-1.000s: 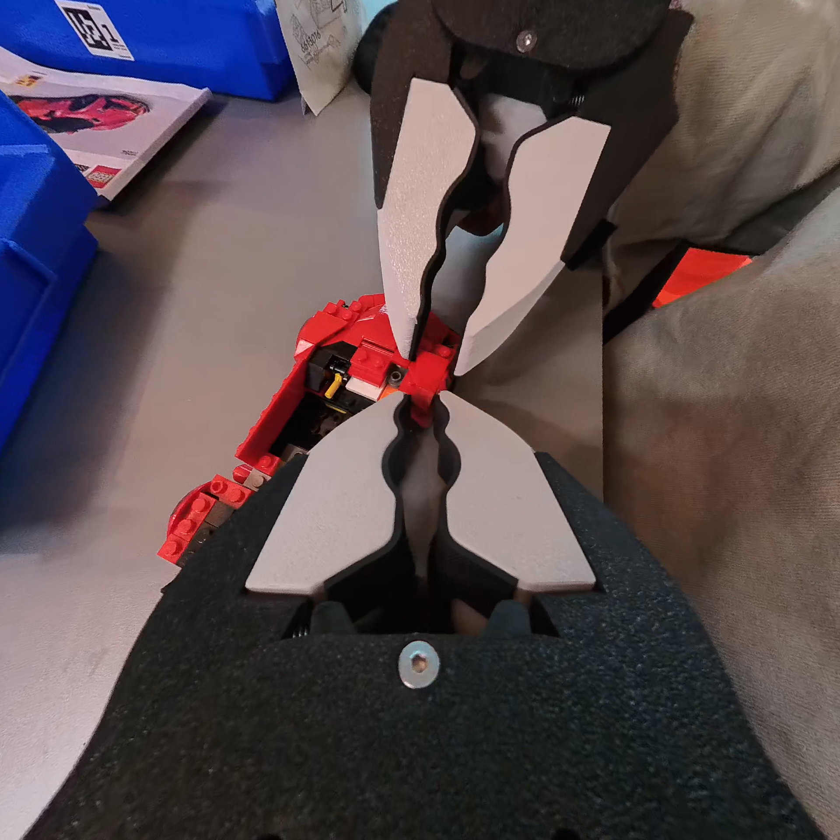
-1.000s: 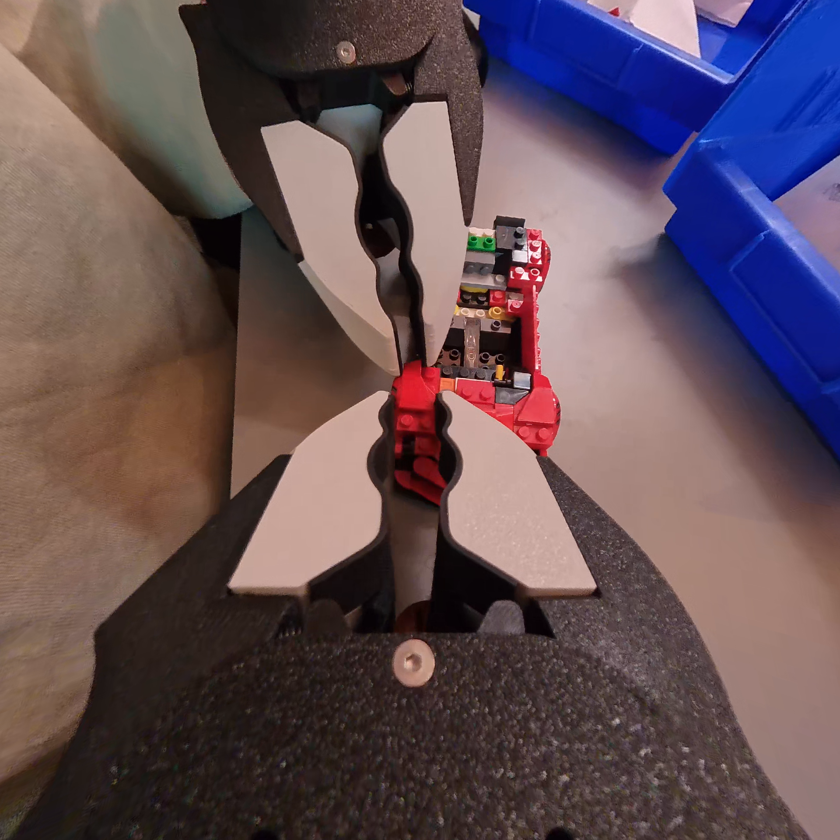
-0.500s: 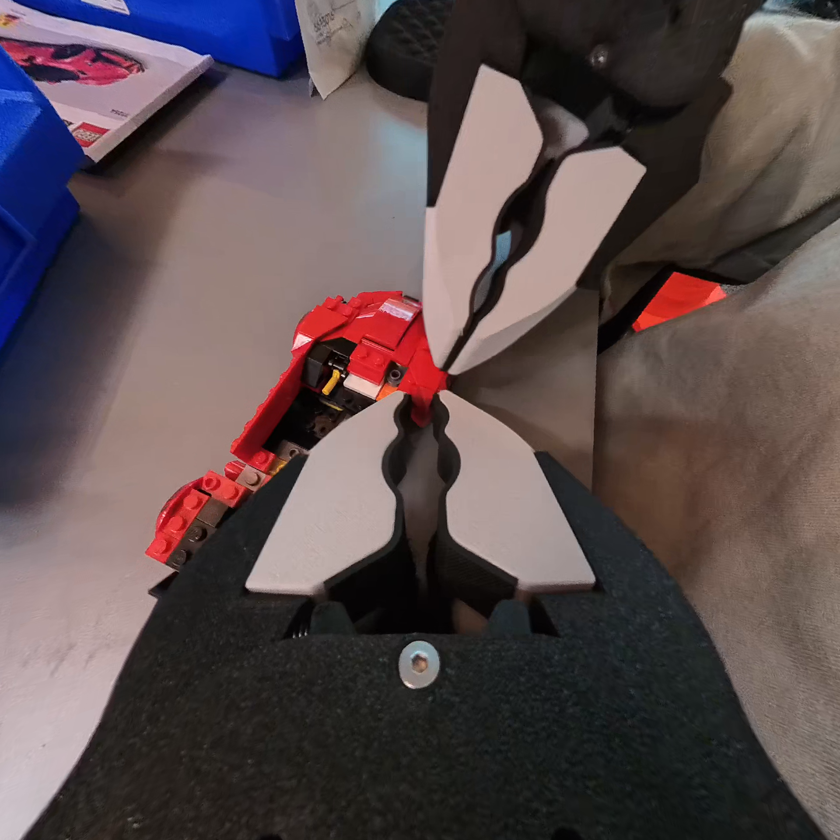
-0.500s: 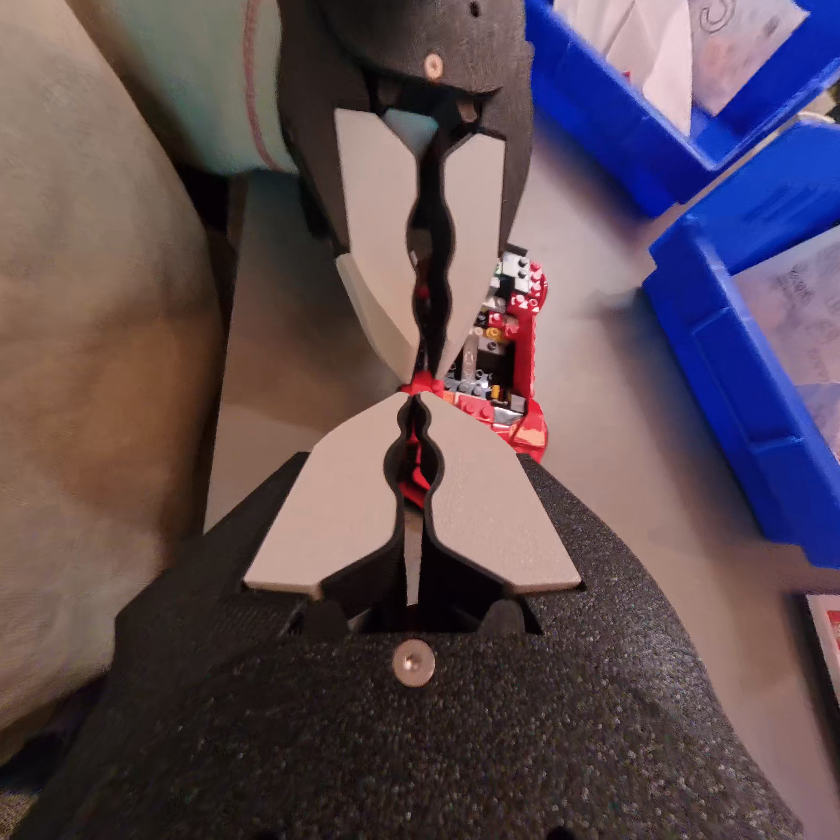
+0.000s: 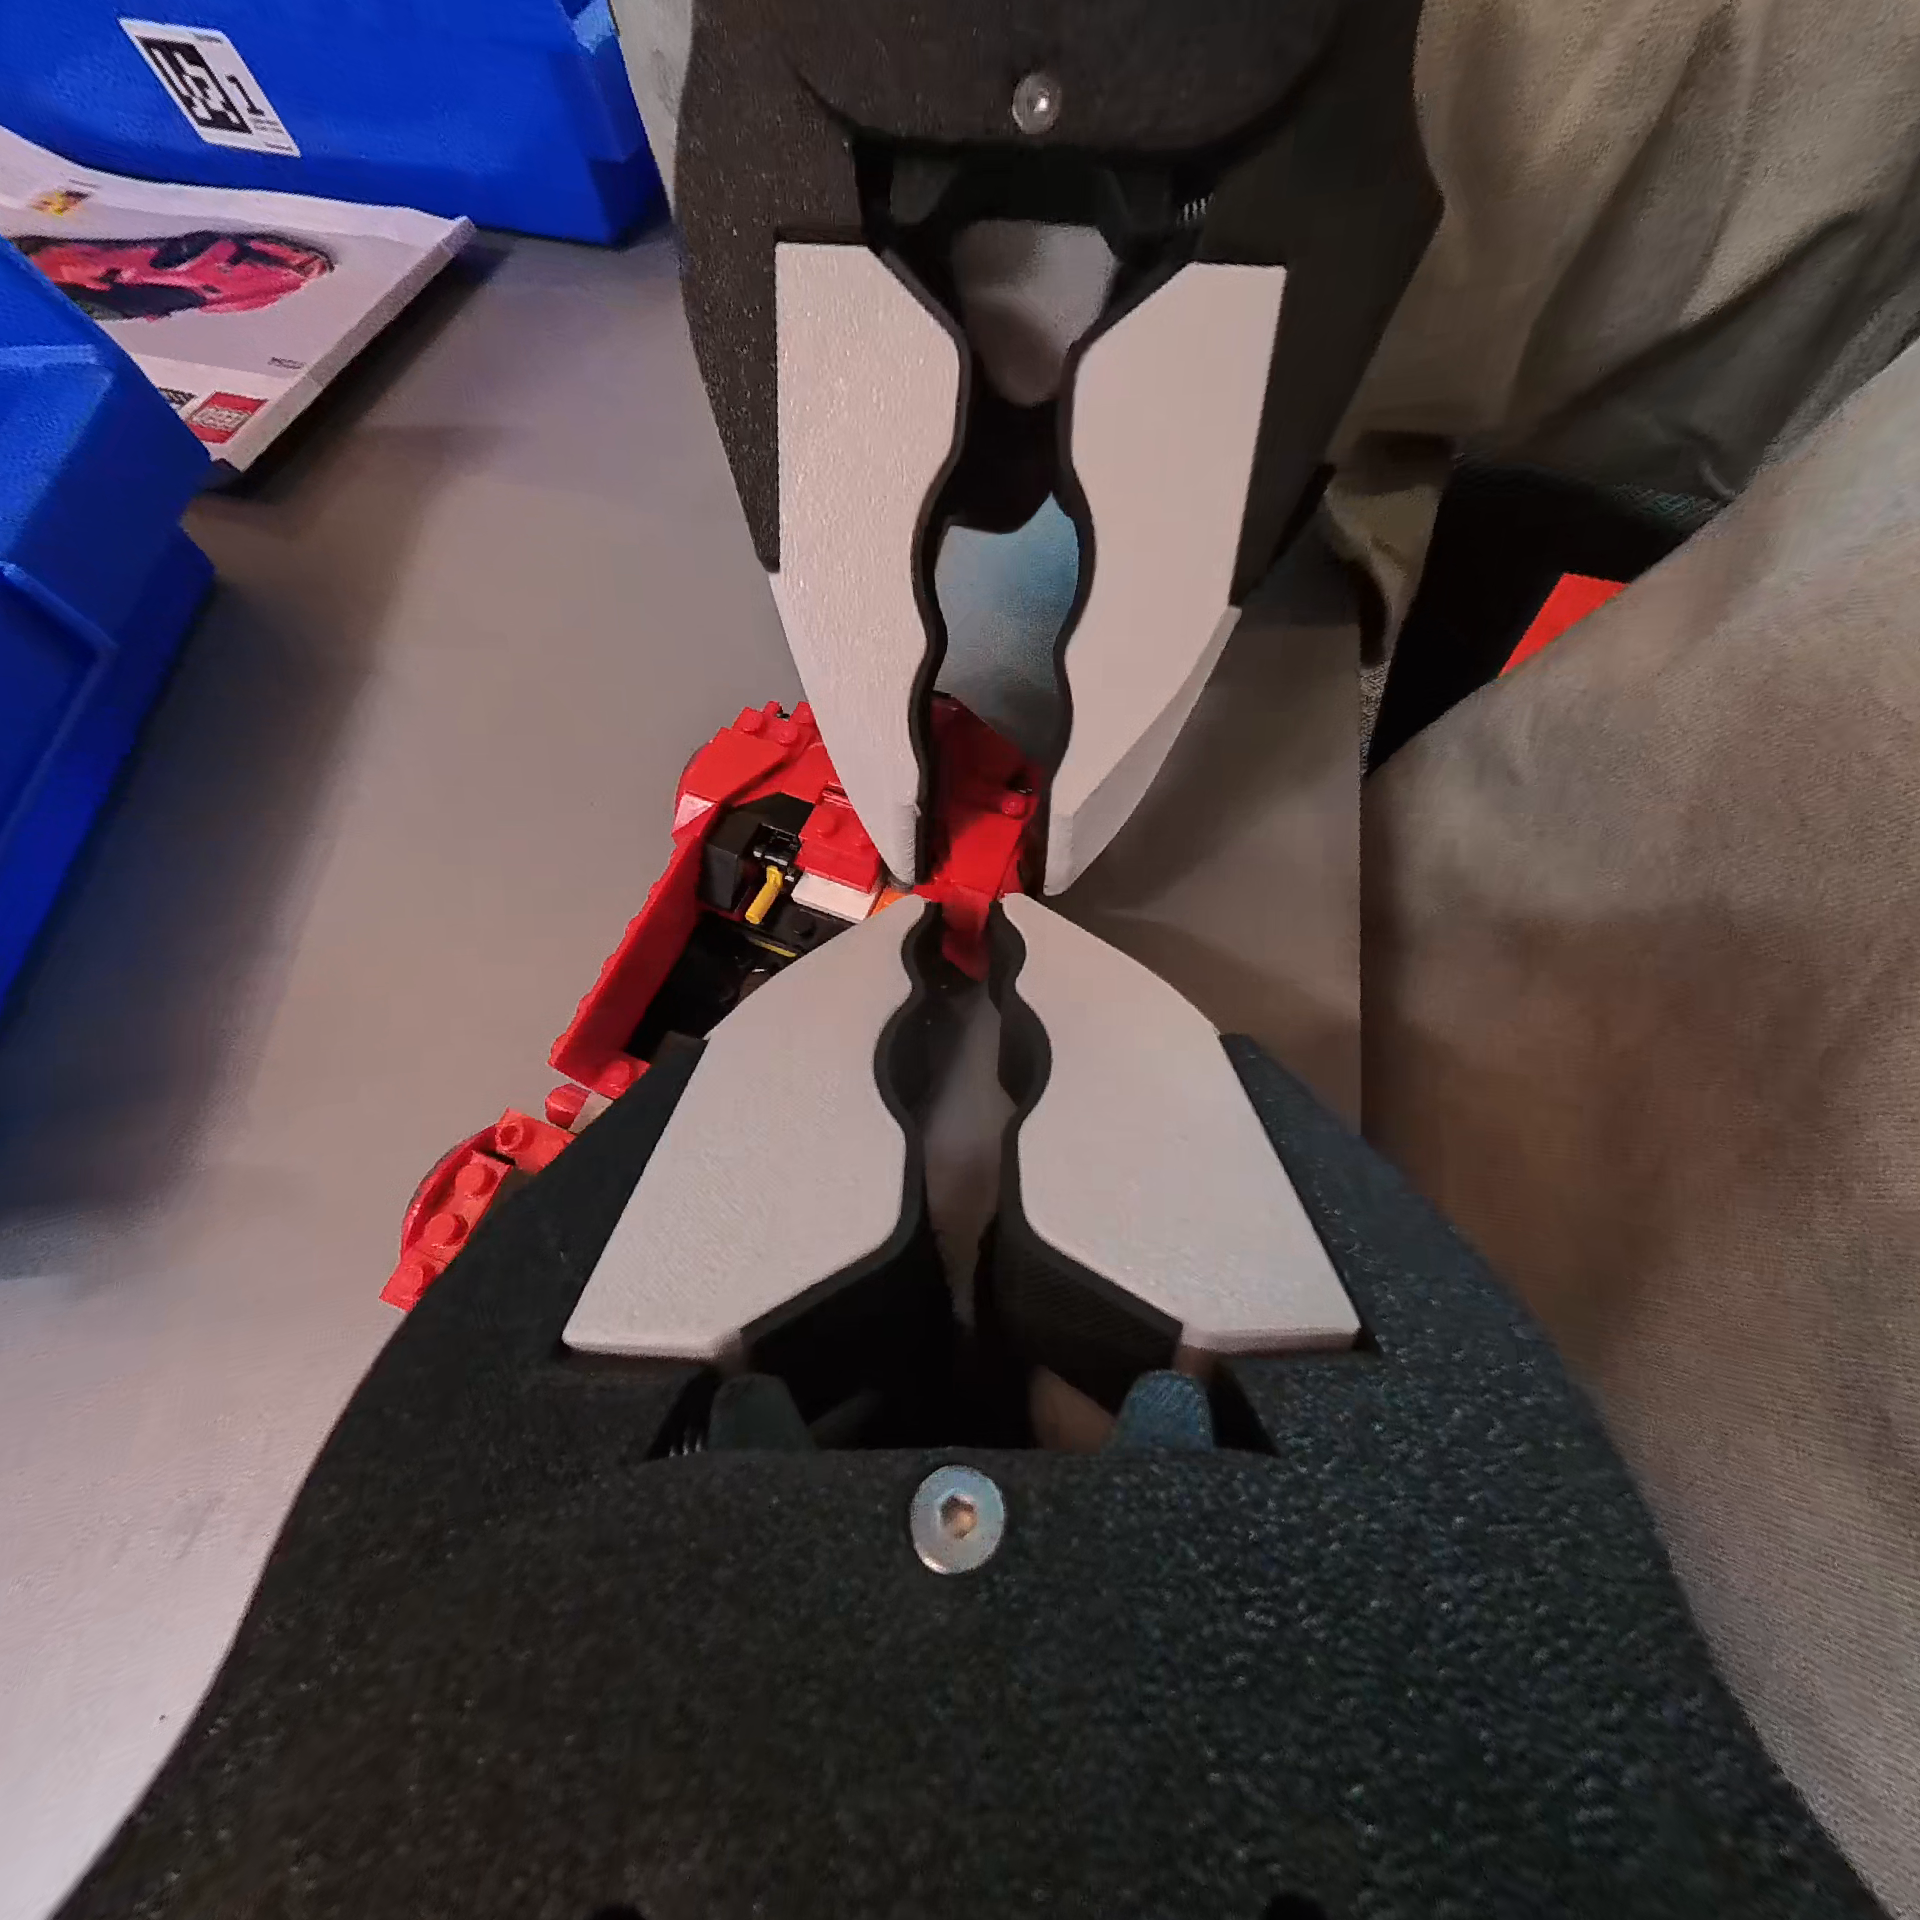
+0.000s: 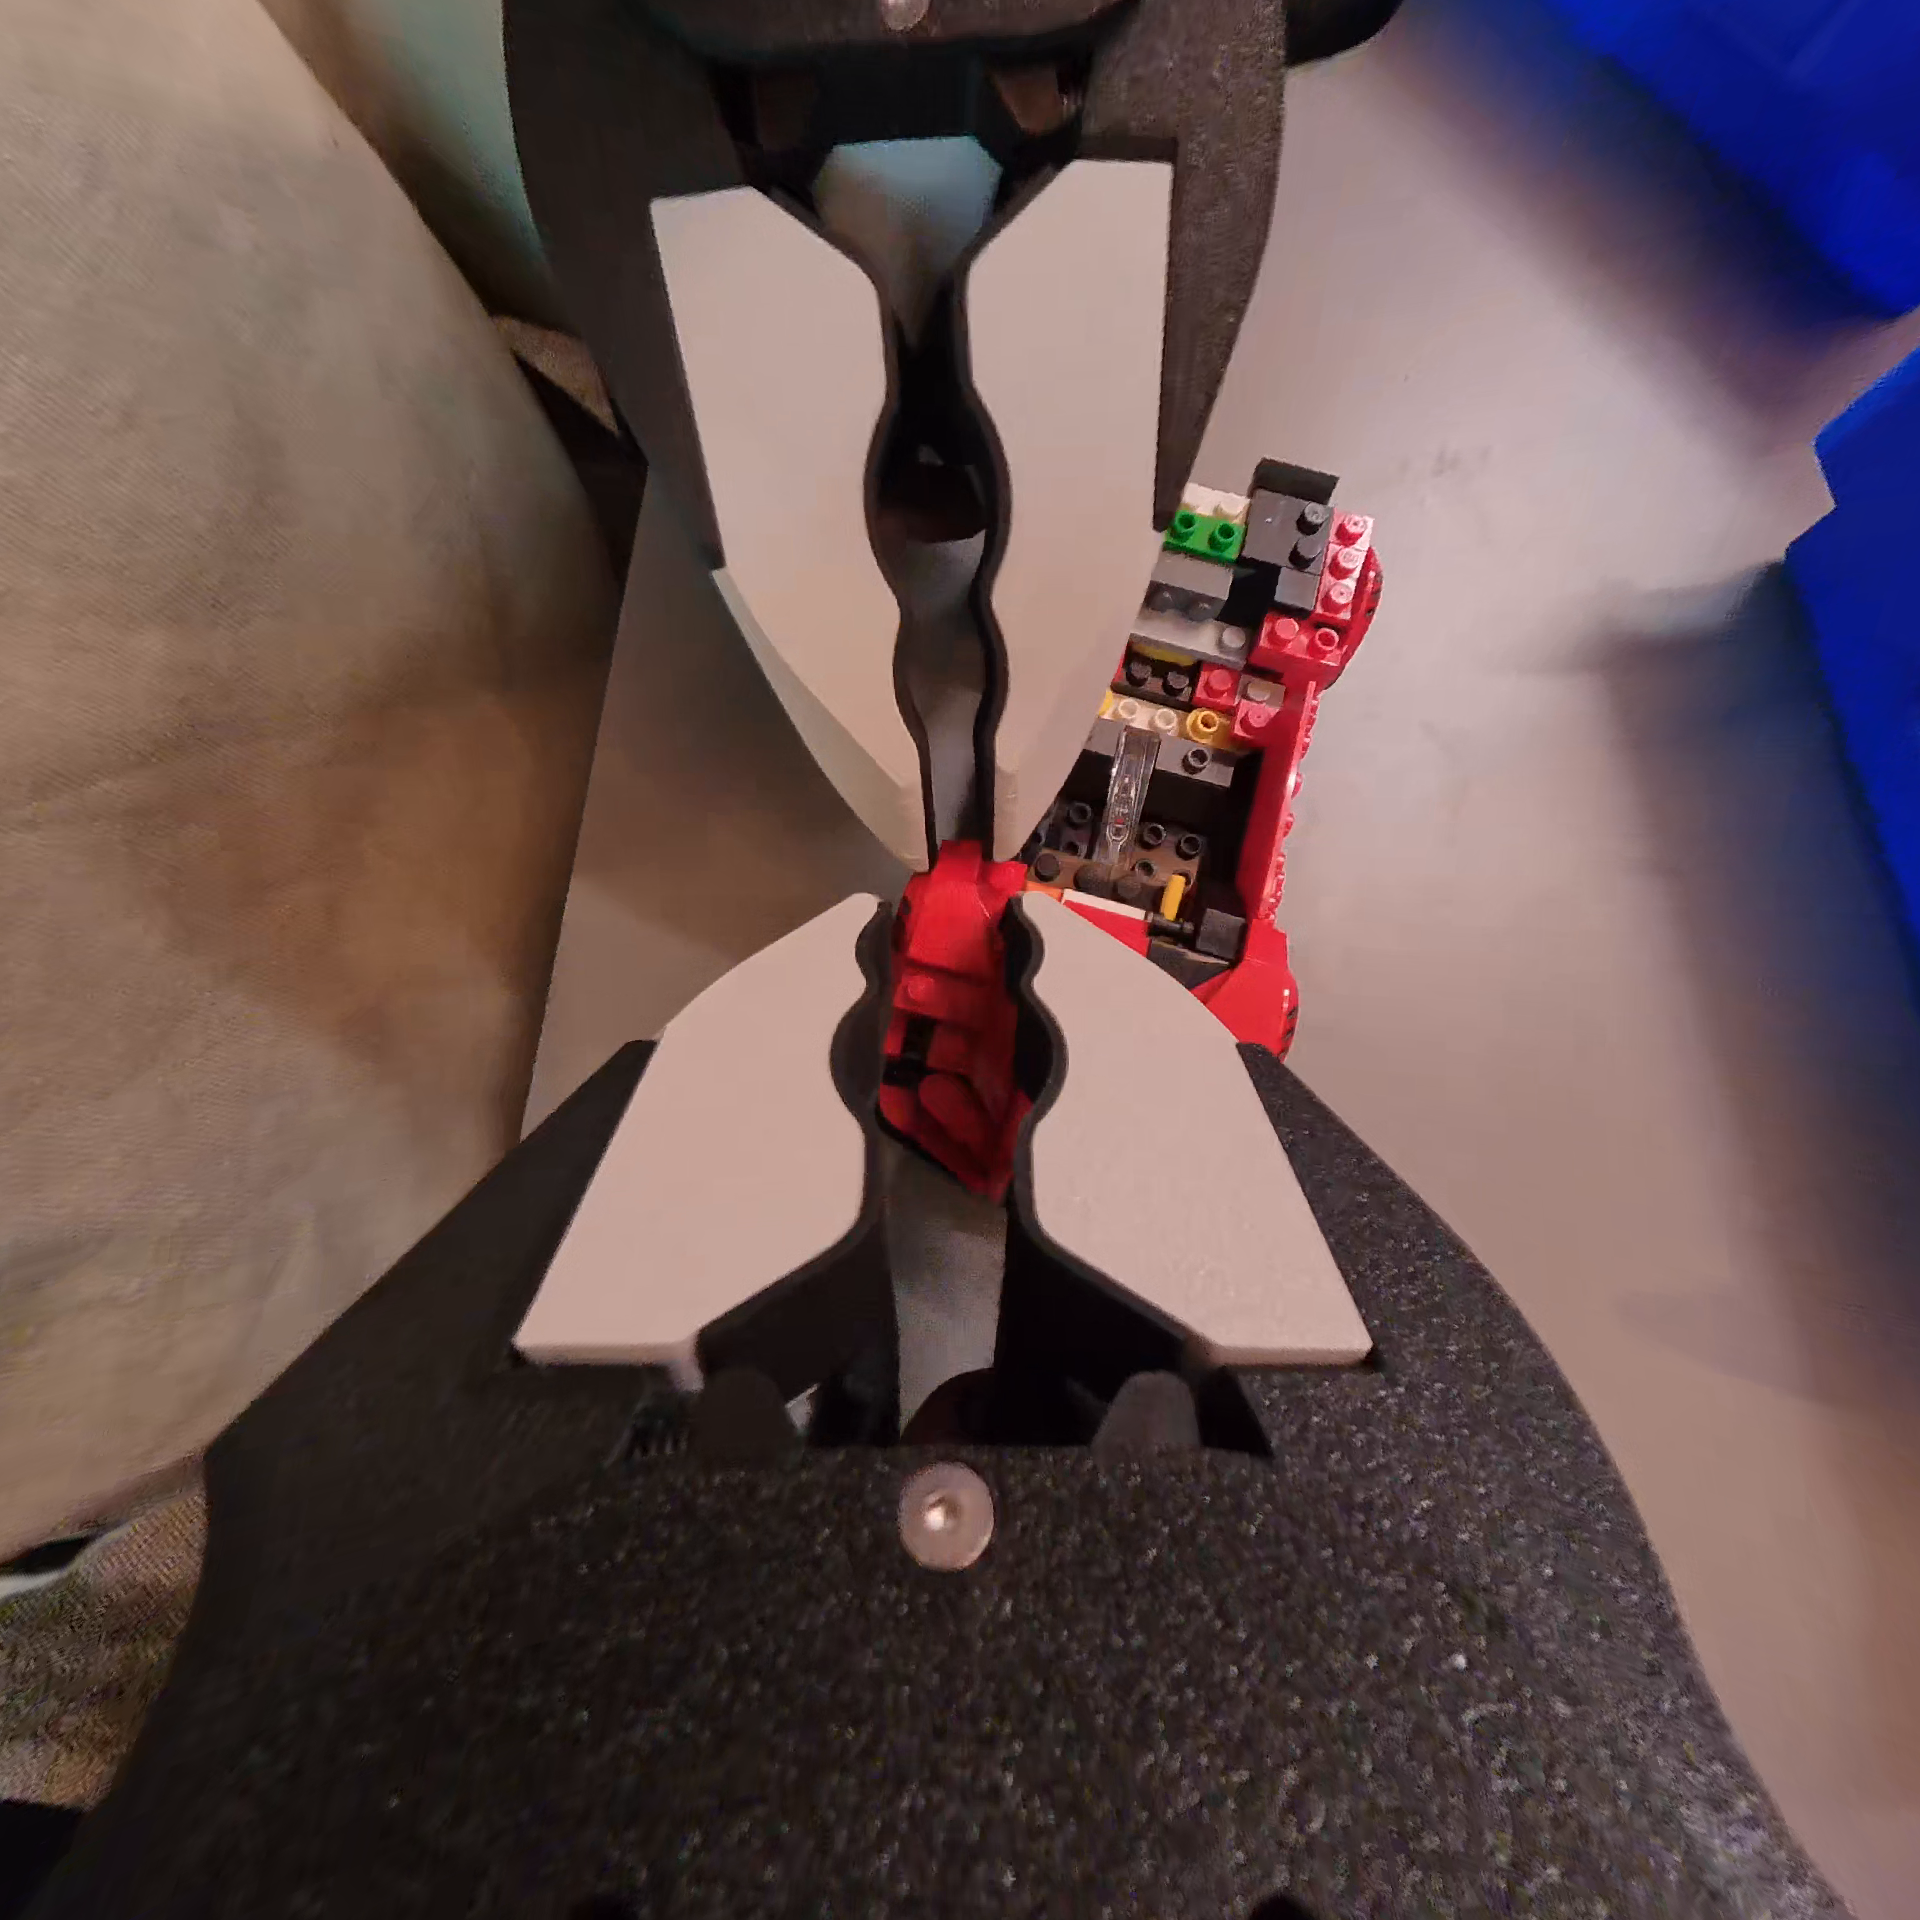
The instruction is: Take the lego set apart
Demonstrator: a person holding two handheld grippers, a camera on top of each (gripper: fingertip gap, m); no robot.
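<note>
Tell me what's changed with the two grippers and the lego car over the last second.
The right gripper closed half a second ago, then spread its fingers again around the red end of the lego car. The left gripper stayed clamped on the same red piece. The car remained on the grey table without coming apart.

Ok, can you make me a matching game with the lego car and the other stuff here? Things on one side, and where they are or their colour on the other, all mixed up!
Things:
1. car
2. bin
3. booklet
4. green brick

Place or colour:
A. on the car's far end, seen from the right wrist view
B. blue
C. pinched by the left gripper and the right gripper
D. white, lying flat on the table

Pairs: 1-C, 2-B, 3-D, 4-A
</note>
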